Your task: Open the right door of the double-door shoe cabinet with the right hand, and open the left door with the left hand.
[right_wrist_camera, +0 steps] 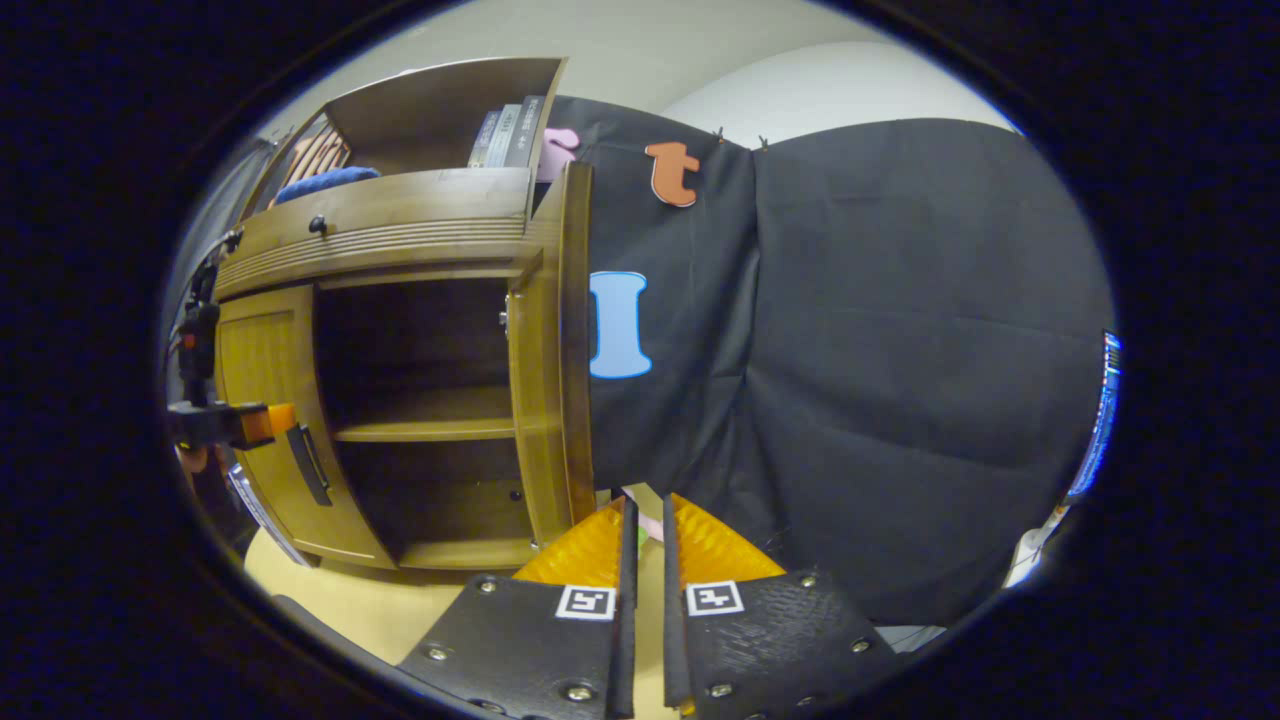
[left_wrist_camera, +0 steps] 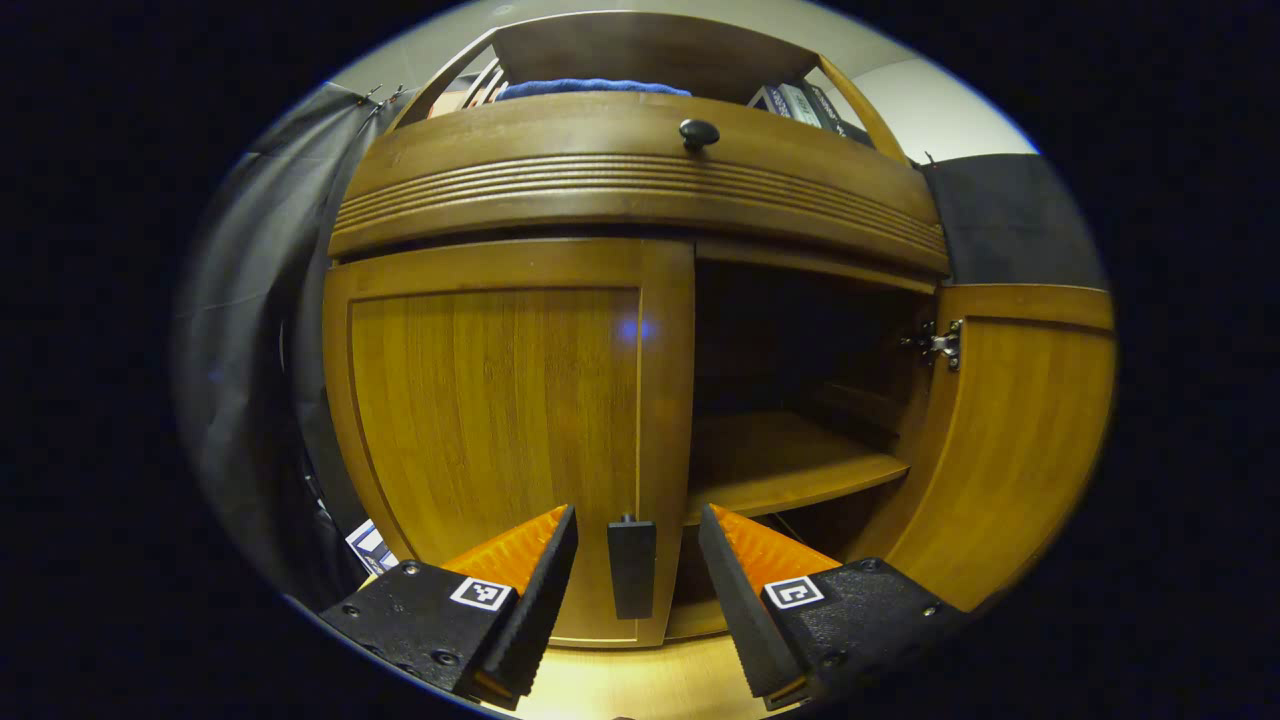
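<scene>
Cabinet [left_wrist_camera: 640,180] on the pale wooden floor [left_wrist_camera: 640,685]: I see its right door [right_wrist_camera: 560,360] swung open, left door [left_wrist_camera: 500,400] closed, my left gripper [left_wrist_camera: 637,545] spread wide astride the handle [left_wrist_camera: 631,565], right gripper [right_wrist_camera: 643,540] nearly closed, empty.

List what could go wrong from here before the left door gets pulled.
1. The left gripper is open around the handle without pressing it; pulling now would likely slip off the left door.
2. The right door stands wide open beside the right gripper; a careless move could knock it.
</scene>
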Demonstrator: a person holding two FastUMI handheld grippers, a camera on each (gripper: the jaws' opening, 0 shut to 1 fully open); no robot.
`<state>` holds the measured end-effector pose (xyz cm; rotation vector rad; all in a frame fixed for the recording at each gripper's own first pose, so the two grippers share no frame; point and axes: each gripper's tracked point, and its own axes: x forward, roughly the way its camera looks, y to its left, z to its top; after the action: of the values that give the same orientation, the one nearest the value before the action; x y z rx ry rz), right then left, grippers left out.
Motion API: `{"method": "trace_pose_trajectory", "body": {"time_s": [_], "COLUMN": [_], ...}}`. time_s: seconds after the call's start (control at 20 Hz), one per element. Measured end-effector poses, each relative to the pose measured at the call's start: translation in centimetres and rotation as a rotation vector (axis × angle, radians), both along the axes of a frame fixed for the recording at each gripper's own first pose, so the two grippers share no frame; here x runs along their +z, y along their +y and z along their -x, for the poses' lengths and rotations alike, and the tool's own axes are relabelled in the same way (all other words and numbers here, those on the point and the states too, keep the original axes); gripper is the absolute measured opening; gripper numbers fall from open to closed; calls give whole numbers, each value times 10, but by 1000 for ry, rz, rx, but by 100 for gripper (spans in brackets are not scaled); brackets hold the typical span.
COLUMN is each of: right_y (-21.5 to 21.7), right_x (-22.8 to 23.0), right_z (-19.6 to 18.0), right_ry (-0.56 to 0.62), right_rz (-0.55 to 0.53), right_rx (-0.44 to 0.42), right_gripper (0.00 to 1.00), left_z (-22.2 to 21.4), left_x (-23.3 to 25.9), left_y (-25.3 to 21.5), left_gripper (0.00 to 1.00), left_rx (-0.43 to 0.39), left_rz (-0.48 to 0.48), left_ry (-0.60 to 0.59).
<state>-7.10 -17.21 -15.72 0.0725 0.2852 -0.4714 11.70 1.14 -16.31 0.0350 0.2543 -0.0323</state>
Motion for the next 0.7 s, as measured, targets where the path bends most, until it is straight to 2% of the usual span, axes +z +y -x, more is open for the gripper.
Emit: {"method": "trace_pose_trajectory", "body": {"time_s": [0.05,0.25,0.3,0.35,0.4,0.45,0.5,0.55,0.65,0.7], "right_y": [-2,-14,-18,-20,-22,-24,-25,-26,-27,-28], "right_x": [3,16,18,21,24,26,28,30,33,33], "right_z": [1,5,11,15,18,20,22,25,29,31], "right_ry": [-4,-15,-19,-21,-24,-26,-29,-30,-33,-34], "right_rz": [2,20,24,25,25,27,29,32,33,32], "right_rx": [-6,-44,-56,-66,-75,-84,-92,-99,-111,-115], "right_gripper": [12,12,12,12,12,12,12,12,12,12], "left_z": [-5,-17,-23,-28,-31,-31,-30,-31,-35,-35], "left_x": [-6,-20,-23,-26,-28,-31,-33,-34,-36,-36], "left_y": [1,1,2,1,1,1,2,2,5,7], "left_gripper": [73,76,74,65,66,62,65,58,51,50], "left_rx": [4,9,13,19,22,22,24,30,42,49], "left_rz": [-2,-17,-26,-32,-34,-33,-33,-32,-24,-24], "left_ry": [10,25,28,30,33,37,40,41,37,39]}}
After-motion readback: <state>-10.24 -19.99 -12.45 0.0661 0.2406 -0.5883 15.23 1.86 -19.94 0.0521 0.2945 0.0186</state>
